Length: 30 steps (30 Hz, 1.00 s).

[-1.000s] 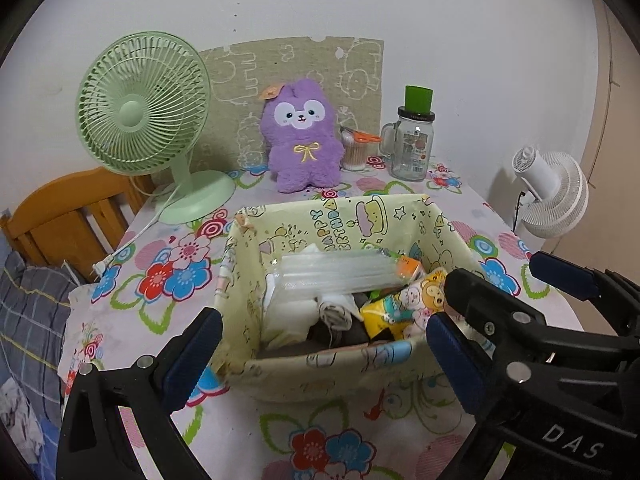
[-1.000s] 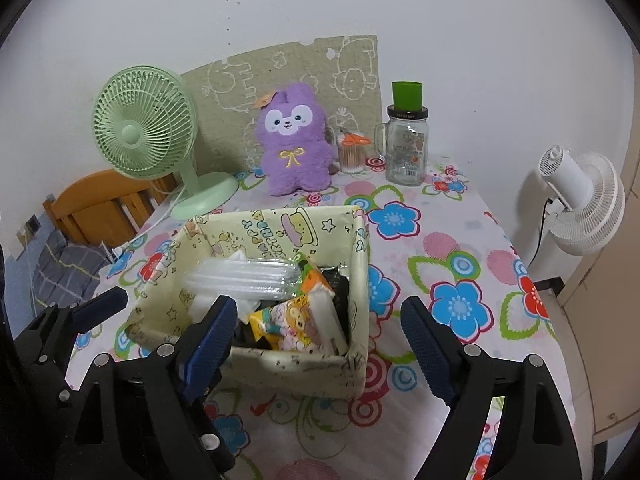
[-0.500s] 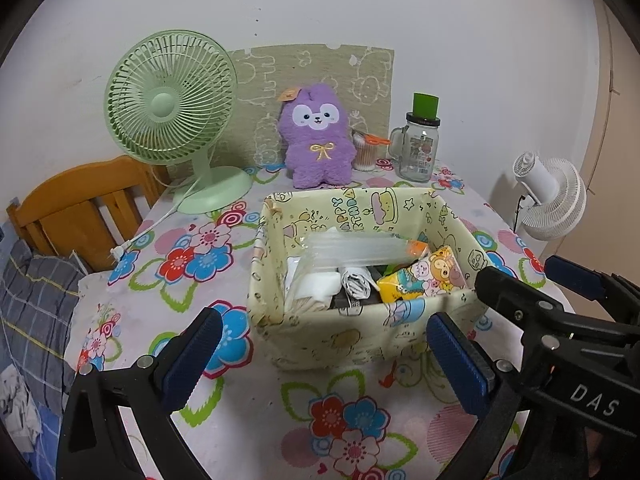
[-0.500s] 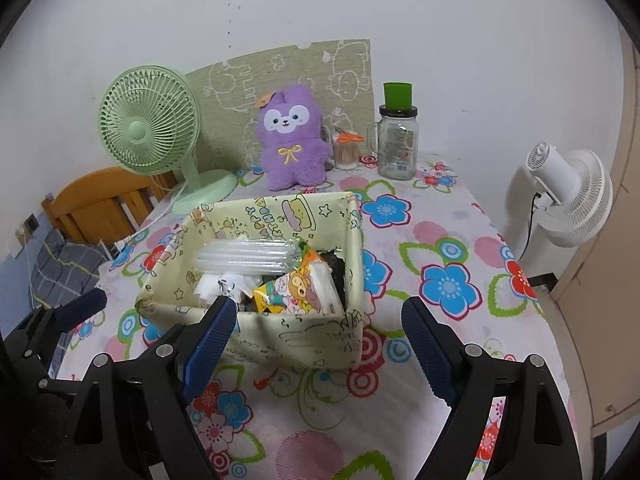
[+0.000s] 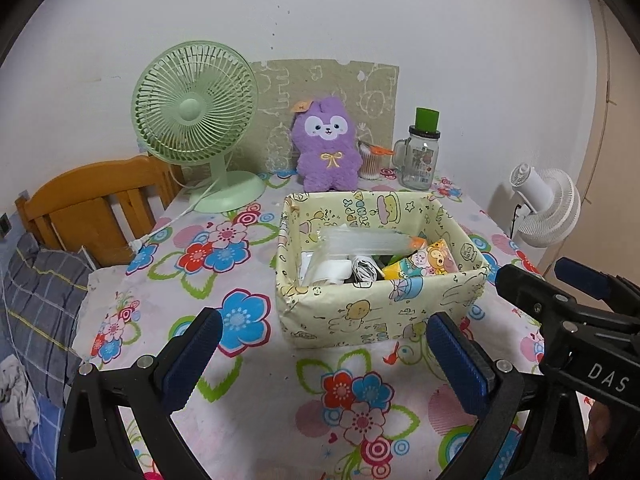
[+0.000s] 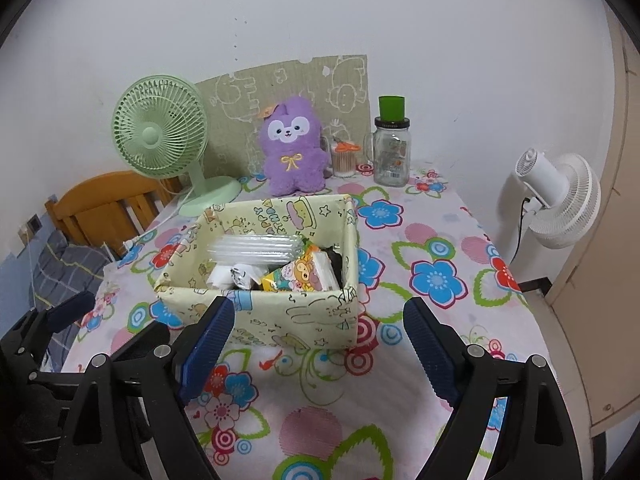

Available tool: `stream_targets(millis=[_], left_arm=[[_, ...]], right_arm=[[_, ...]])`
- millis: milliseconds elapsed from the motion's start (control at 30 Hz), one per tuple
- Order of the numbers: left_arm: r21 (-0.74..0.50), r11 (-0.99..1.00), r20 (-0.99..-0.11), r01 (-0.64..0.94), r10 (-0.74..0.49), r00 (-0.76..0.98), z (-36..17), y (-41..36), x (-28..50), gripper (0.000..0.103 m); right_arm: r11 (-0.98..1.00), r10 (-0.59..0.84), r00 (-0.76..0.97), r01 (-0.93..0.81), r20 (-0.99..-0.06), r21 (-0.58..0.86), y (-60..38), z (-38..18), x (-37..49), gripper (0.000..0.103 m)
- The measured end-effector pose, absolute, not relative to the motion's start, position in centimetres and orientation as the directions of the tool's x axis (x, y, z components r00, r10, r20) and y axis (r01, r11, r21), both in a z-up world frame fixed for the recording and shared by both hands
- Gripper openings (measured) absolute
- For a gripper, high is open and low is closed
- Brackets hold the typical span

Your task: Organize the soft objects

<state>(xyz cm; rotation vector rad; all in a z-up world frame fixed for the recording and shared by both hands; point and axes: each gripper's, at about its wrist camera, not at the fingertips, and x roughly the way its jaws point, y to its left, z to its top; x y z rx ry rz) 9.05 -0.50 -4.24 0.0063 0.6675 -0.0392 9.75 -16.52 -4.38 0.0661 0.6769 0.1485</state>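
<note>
Box (image 5: 380, 312) sits beyond both spread claws, untouched.

Lighting is even, soft and indoor, with faint shadows. Both views are sharp at centre. Fisheye distortion bends the edges; black vignetting fills the corners.

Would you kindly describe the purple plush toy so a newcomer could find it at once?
Start at the flowered table and look to its far edge by the wall. Between the green fan and the glass jar sits the purple plush toy, upright behind the yellow box. It alone is furry, with a white face and yellow bow.
</note>
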Motion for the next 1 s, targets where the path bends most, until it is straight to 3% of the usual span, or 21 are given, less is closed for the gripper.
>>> stream_targets(millis=[1000], left_arm=[[-0.023, 0.999, -0.511, 0.026, -0.034, 0.859, 0.0, 0.2, 2.0, 0.103]], right_arm=[[0.994, 0.113, 0.858, -0.093, -0.501, 0.066, -17.7, 0.1, 2.7, 0.096]])
